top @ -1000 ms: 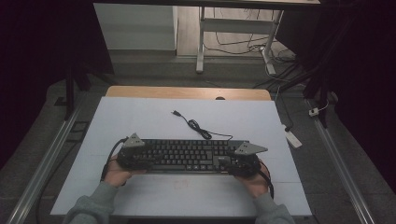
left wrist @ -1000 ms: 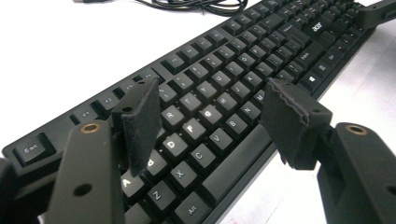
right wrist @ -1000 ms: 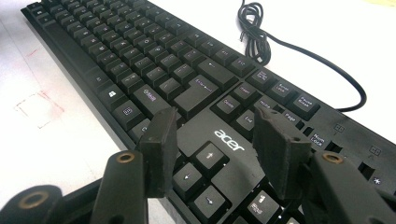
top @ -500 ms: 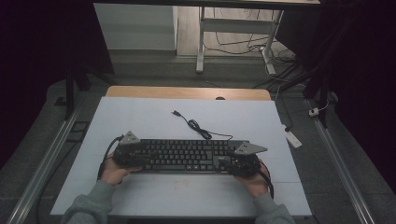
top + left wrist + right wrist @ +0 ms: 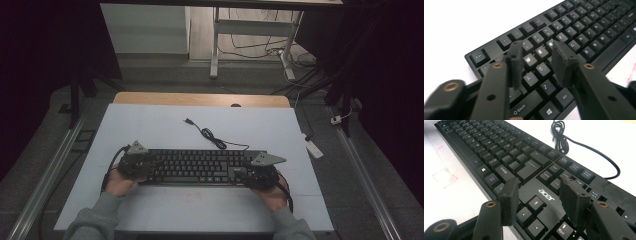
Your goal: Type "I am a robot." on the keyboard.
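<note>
A black Acer keyboard (image 5: pixel 200 167) lies flat on the white table, and its black cable (image 5: pixel 207 134) curls away toward the back. My left gripper (image 5: pixel 150 166) hovers over the keyboard's left end, above the W, A and S keys (image 5: pixel 536 50). Its jaws have just been closing and still stand apart, with nothing pinched between the pads. At the right end my right gripper (image 5: pixel 241 175) is open above the arrow keys and the logo (image 5: pixel 540 187). There the keyboard (image 5: pixel 499 150) and cable (image 5: pixel 564 140) stretch away from it.
The white table top (image 5: pixel 150 125) ends in a wooden strip (image 5: pixel 200 99) at the back. A white power strip (image 5: pixel 313 148) lies on the floor to the right. Metal rails run along both sides, and desk legs with loose cables stand behind.
The left gripper has slid slightly left along the keyboard's end. The right gripper and the keyboard have stayed put.
</note>
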Tool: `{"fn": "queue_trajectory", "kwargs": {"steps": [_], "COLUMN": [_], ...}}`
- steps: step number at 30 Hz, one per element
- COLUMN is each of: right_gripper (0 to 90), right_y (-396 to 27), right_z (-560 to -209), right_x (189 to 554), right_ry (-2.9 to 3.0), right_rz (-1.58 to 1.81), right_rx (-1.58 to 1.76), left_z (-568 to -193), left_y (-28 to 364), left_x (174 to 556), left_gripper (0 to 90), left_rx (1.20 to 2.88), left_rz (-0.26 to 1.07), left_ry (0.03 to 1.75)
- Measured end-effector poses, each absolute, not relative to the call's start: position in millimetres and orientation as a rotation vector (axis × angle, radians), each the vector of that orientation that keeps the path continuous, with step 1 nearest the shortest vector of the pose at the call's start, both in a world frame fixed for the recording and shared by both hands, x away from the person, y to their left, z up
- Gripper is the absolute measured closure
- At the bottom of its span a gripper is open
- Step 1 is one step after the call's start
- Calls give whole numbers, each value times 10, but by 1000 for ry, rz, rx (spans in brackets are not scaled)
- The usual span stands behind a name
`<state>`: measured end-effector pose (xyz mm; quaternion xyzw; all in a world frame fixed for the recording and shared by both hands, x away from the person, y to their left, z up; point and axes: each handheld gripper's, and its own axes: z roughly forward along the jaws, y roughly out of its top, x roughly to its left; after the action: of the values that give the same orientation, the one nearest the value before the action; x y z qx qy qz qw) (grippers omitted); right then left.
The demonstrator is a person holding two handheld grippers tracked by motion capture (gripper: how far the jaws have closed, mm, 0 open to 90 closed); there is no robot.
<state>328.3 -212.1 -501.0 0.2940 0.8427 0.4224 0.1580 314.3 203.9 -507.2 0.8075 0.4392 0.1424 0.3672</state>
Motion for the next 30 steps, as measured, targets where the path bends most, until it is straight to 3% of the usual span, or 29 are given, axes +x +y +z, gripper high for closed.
{"fn": "queue_trajectory", "kwargs": {"steps": [10,30], "right_gripper": [496,494], "right_y": [-2119,-2125], "right_z": [-5013,-5012], "right_x": [3283,3285], "right_ry": [2411,2409], "right_rz": [1207,1208], "right_rx": [841,847], "left_z": [-5109,-5185], "left_y": [2058,2033], "left_x": [3159,3173], "left_gripper": [880,890], "left_rx": [2103,2178], "left_rz": [361,347], "left_ry": [1139,1148]}}
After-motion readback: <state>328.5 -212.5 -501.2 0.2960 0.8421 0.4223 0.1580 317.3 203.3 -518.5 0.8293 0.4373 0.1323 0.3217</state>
